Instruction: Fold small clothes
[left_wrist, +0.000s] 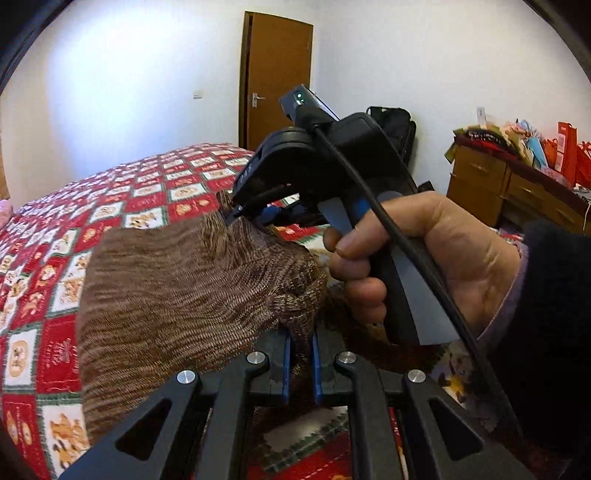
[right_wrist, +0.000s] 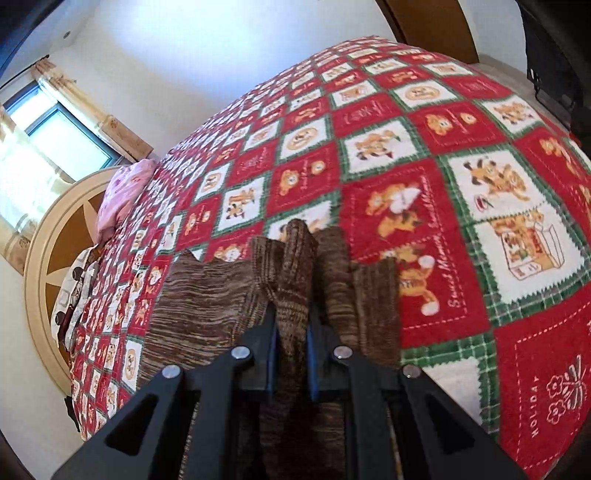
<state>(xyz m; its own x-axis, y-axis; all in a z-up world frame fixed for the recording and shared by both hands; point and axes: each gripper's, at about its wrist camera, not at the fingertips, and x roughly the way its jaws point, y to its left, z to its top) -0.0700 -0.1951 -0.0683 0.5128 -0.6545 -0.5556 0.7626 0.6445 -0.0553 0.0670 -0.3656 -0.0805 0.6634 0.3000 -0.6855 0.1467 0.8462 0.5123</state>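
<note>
The wide bed with the red, white and green checked cartoon blanket (right_wrist: 424, 155) fills both views. Above it hangs the brown and beige melange knitted garment (left_wrist: 177, 288), held up and not yet laid flat. I judge that the step in hand is to carry the garment over the bed for a fold. The next move calls for both hands to go down together, so that the knit lands smooth and without twist.

The left gripper (left_wrist: 300, 354) is closed narrow on one bunched corner of the garment. The right gripper (right_wrist: 291, 332) pinches a thick ridge of the same knit between its blue-padded fingers (right_wrist: 272, 354); the rest of the cloth drapes beyond and beside the tips.
</note>
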